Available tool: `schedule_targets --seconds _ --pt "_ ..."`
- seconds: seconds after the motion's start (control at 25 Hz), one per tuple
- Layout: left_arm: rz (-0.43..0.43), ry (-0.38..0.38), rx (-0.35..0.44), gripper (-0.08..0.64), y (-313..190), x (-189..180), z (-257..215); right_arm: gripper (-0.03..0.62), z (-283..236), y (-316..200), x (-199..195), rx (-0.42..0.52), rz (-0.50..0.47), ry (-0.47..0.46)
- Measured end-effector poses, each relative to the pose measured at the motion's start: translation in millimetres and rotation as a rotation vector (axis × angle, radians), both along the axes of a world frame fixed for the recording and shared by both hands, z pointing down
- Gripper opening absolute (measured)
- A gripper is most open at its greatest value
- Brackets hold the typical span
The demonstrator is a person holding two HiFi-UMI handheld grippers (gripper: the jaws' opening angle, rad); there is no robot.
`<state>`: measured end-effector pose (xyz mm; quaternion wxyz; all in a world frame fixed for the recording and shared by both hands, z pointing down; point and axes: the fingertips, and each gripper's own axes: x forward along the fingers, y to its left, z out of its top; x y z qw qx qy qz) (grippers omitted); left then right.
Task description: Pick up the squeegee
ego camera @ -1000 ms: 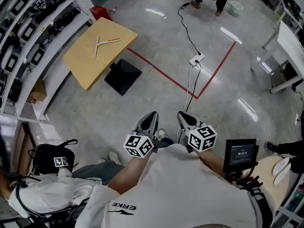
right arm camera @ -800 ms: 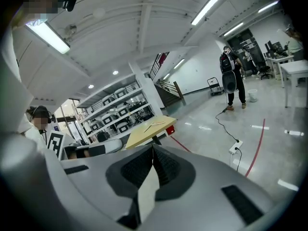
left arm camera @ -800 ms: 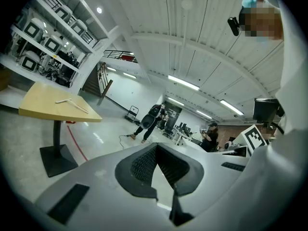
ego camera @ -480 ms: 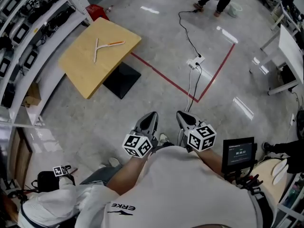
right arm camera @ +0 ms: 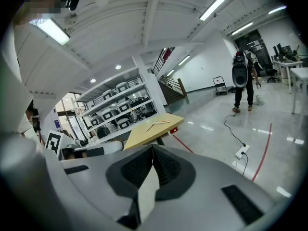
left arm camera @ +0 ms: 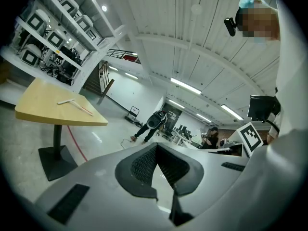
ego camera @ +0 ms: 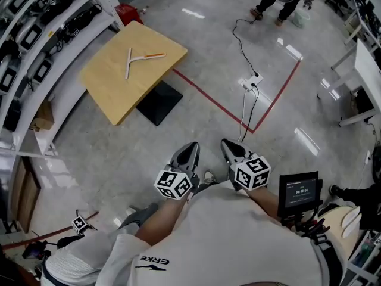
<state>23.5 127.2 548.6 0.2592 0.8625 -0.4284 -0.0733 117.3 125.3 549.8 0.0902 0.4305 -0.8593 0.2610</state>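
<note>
On the table (ego camera: 113,85), squeegee (ego camera: 143,58) handle points right; left claw (ego camera: 189,149) and right claw (ego camera: 230,148) closed.

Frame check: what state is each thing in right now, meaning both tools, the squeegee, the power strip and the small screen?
Left tool: shut, nothing between the jaws.
Right tool: shut, nothing between the jaws.
Squeegee: lying flat on the wooden table, untouched.
Power strip: on the floor, cables running from it.
Screen: lit.

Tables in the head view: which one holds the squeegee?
The tan wooden table on a black base; the squeegee lies there, not on the white desk.
</note>
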Motion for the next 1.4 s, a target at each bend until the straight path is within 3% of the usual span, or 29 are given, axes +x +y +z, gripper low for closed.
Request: schedule_targets --seconds 0.28,0.88,1.12,1.4 --pt "-0.055 -0.025 -0.003 0.005 -18.4 -12.7 1.4 0.005 -1.2 -32.3 -12.0 0.014 -0.046 -0.008" --pt "-0.265 -0.033 -0.034 0.005 -125.8 -46.1 1.3 0.005 -14.6 -160.6 -45.8 0.055 -0.219 -0.048" --pt "-0.388 -0.064 -0.089 0.005 -165.3 -45.7 -5.0 0.006 -30.5 -206.5 -46.6 0.064 -0.307 -0.067" --pt "-0.500 -0.046 -0.121 0.003 -197.6 -51.2 -5.0 0.005 -31.2 -247.9 -53.0 0.066 -0.408 -0.088"
